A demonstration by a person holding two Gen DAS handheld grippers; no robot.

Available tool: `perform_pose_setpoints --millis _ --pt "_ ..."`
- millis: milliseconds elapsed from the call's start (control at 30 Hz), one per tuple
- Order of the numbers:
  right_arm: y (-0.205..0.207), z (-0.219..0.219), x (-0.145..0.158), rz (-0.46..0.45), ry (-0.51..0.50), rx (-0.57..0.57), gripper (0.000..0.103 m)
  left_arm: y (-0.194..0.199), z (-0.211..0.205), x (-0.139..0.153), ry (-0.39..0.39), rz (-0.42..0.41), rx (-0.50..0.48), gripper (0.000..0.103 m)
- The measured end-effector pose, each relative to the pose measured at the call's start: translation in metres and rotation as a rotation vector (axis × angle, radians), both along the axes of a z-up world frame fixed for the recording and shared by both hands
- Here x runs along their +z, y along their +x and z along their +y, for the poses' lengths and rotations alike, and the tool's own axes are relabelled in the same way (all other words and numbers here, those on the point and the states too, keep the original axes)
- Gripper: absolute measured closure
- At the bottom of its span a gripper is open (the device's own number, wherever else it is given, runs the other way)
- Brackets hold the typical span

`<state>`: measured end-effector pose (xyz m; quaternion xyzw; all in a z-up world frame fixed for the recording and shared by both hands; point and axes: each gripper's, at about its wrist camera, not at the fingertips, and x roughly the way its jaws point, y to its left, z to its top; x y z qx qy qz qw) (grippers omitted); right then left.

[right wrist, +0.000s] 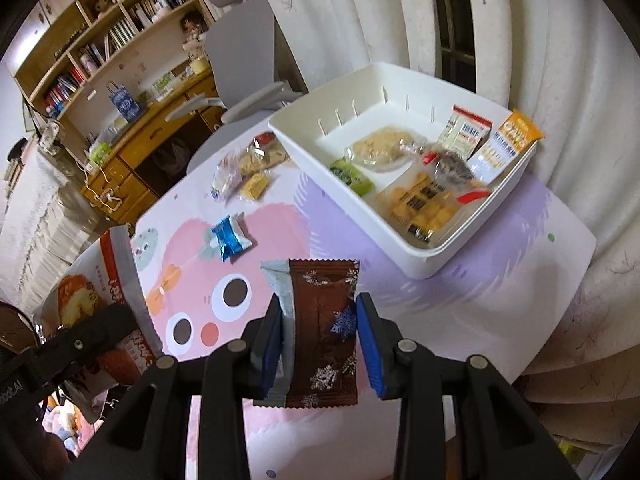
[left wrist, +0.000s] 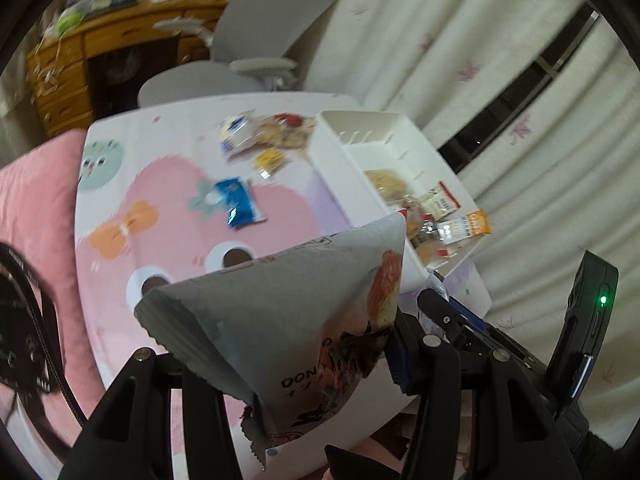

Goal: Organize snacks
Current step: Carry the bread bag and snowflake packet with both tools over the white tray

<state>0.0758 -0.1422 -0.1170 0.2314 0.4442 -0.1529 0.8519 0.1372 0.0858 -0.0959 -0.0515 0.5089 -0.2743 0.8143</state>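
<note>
Left wrist view first: our left gripper (left wrist: 320, 364) pinches a big grey snack bag (left wrist: 280, 320) held above the table (left wrist: 168, 280), though blur hides how firm that bite is. Right wrist view: our right gripper (right wrist: 318, 344) squeezes a brown snowflake packet (right wrist: 320, 320) short of the white bin (right wrist: 348, 204), so we reckon either wrapper could slide out, or the bulky bag clip the bin wall.

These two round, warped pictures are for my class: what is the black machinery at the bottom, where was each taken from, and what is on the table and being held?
Each picture comes from a fisheye camera on a hand-held two-finger tool, looking along its fingers. The left tool grips a large grey snack bag. The right tool pinches a brown snowflake-printed packet. On the cartoon-printed table sits a white bin already holding snacks. A blue packet and a small pile of wrapped biscuits lie loose beside it.
</note>
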Motion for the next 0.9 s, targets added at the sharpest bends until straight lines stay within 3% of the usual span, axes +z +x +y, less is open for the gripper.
perform_pose_setpoints --millis 233,900 --pt "-0.004 -0.038 0.013 -0.081 0.020 0.050 0.068 -0.001 -0.047 0.012 -0.016 -0.054 -0.021 0.051" --pt "0.043 -0.200 0.036 -0.149 0.010 0.415 0.068 0.027 -0.215 0.004 -0.048 -0.033 0.143 0.051"
